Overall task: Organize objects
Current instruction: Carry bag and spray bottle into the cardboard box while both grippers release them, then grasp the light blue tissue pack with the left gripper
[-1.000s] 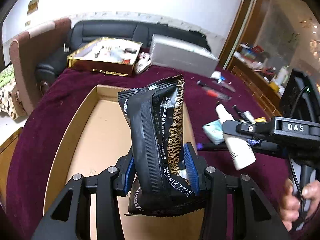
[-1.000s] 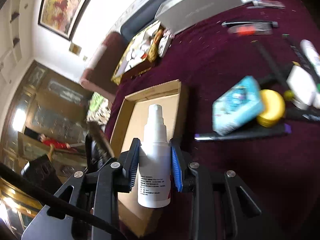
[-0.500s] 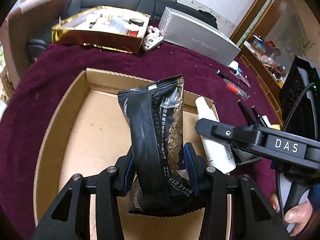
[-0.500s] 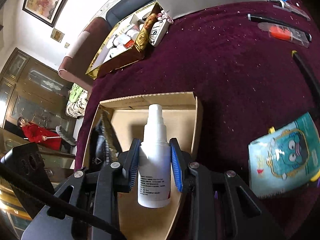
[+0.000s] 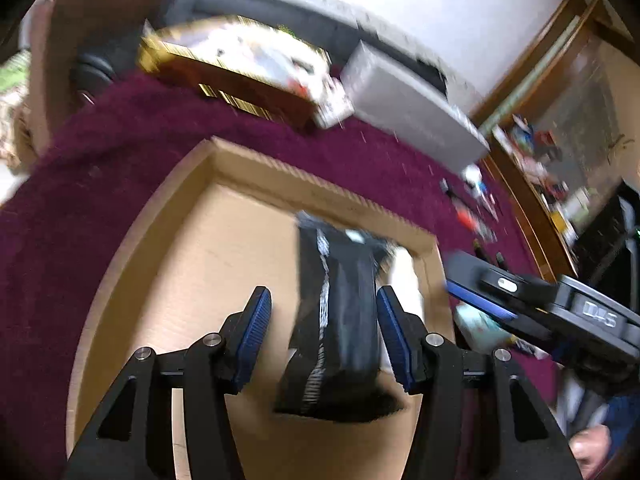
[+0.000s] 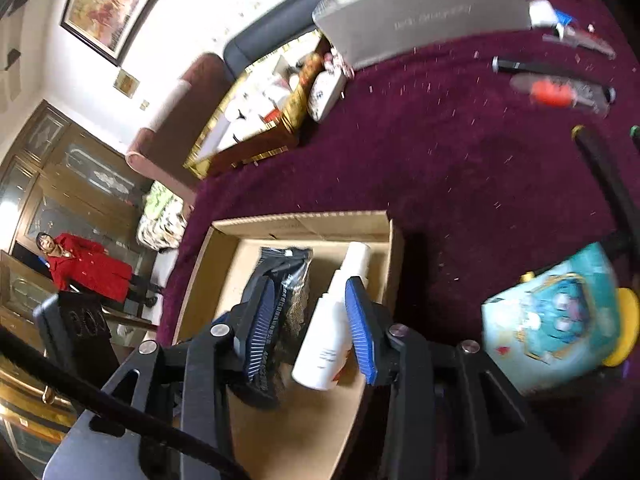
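Note:
An open cardboard box (image 5: 320,184) lies on the maroon tablecloth (image 6: 440,160). My left gripper (image 5: 320,332) hangs over the box with its jaws opening. The black snack pouch (image 5: 340,320) stands loose between them, close to the right pad and well clear of the left pad. My right gripper (image 6: 312,320) is over the box's right side, its jaws opening too. The white spray bottle (image 6: 332,328) leans tilted between its fingers, free of the left pad. The right wrist view shows the pouch (image 6: 288,280) beside the bottle inside the box (image 6: 304,220).
Behind the cardboard box stand a gold box (image 5: 240,80) of small items and a grey box (image 5: 408,108). Right of it lie a teal packet (image 6: 548,320), a yellow tin (image 6: 626,328) and pens (image 6: 552,68). A person in red (image 6: 88,268) stands far off.
Both grippers' jaws have spread apart. The pouch and the bottle, gripped before, now sit loose between the fingers and lower in the box. Both grippers have moved over the box.

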`<state>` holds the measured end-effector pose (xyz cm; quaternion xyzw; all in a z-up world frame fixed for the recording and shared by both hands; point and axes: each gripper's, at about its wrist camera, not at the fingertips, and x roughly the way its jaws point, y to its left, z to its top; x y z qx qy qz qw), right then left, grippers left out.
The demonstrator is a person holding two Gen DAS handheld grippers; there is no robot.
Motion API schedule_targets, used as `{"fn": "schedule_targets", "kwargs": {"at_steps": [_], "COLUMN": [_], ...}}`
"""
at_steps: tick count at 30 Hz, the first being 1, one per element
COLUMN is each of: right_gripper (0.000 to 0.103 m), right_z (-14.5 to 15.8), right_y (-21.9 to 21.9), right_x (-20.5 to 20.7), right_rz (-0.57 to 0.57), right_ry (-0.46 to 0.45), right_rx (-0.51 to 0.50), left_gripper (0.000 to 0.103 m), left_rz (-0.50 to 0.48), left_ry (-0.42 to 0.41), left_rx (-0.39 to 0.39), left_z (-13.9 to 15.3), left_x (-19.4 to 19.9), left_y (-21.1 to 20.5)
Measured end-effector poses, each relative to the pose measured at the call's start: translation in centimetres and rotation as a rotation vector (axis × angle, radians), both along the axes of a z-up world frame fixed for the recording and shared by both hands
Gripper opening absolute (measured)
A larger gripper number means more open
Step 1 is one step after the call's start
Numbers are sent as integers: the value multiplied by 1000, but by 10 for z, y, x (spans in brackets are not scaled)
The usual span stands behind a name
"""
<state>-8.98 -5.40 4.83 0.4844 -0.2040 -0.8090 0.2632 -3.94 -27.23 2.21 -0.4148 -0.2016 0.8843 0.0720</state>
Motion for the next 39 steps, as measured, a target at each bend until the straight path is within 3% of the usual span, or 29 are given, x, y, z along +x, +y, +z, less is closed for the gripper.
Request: {"fn": "schedule_targets", "kwargs": {"at_steps": [3, 5, 7, 11, 17, 19, 22, 26, 30, 35, 39], "right_gripper": [47, 47, 47, 48, 48, 48, 49, 57, 61, 61, 62], "right_z": [13, 20, 23, 26, 24, 24, 25, 28, 20, 5, -8], "right_y": [13, 24, 35, 53, 81, 93, 118, 162, 218, 271, 294], "right_x": [16, 29, 40, 59, 87, 95, 105, 120, 130, 137, 143], "right_rz": [-7, -16, -23, -42, -62, -79, -120, -197, -310, -415, -462], "right_ry": [50, 75, 82, 83, 92, 93, 103, 132, 129, 88, 68], "right_rx": [6, 7, -15, -52, -82, -96, -115, -106, -90, -96, -112], "left_gripper": [55, 56, 56, 57, 57, 62, 65, 65, 65, 65, 65], "left_rz": [118, 185, 182, 228, 263, 262, 226, 127, -28, -241, -322], "left_ry": [24, -24, -70, -69, -40, -26, 2, 6, 35, 13, 23], "left_rx": [6, 15, 97, 81, 140, 155, 187, 117, 69, -31, -207], "left_z": [1, -7, -17, -18, -17, -11, 8, 43, 65, 56, 43], "left_x": [7, 8, 11, 27, 42, 44, 53, 69, 85, 78, 48], "left_y": [-13, -22, -26, -25, -30, -29, -23, 8, 68, 149, 188]}}
